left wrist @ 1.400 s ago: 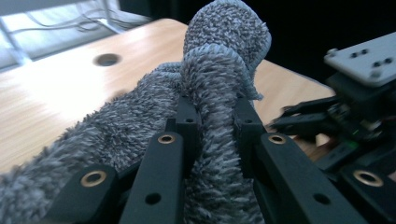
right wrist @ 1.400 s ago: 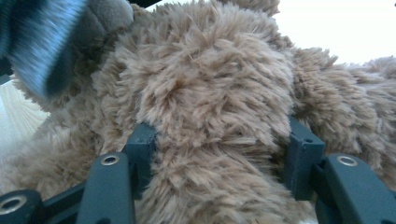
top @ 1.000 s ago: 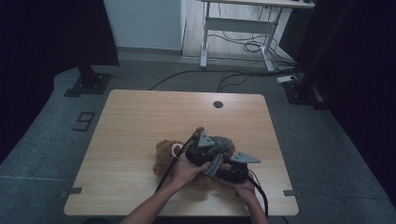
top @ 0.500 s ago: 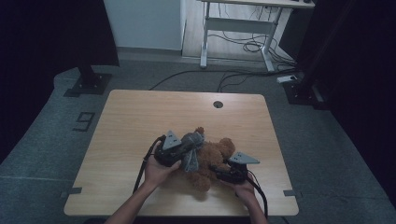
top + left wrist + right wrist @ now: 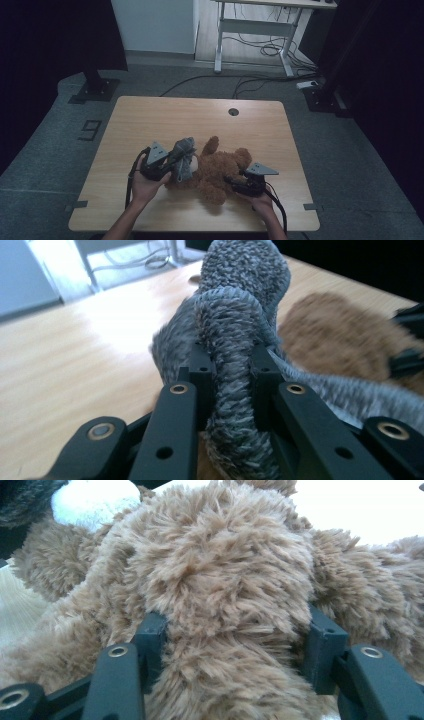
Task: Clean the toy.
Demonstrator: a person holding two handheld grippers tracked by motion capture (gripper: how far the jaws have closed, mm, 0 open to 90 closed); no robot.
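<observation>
Grey floor point(image 5: 350, 165), white desk point(image 5: 255, 25) behind

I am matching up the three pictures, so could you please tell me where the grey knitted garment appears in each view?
High view: the grey knitted garment lies left of centre, against the brown plush teddy bear, at the left claw.
Left gripper view: centre, a fold pinched between the two black jaws.
Right gripper view: a dark grey patch in the top left corner, likely it.
Shared landmark: the teddy bear's brown fur.
</observation>
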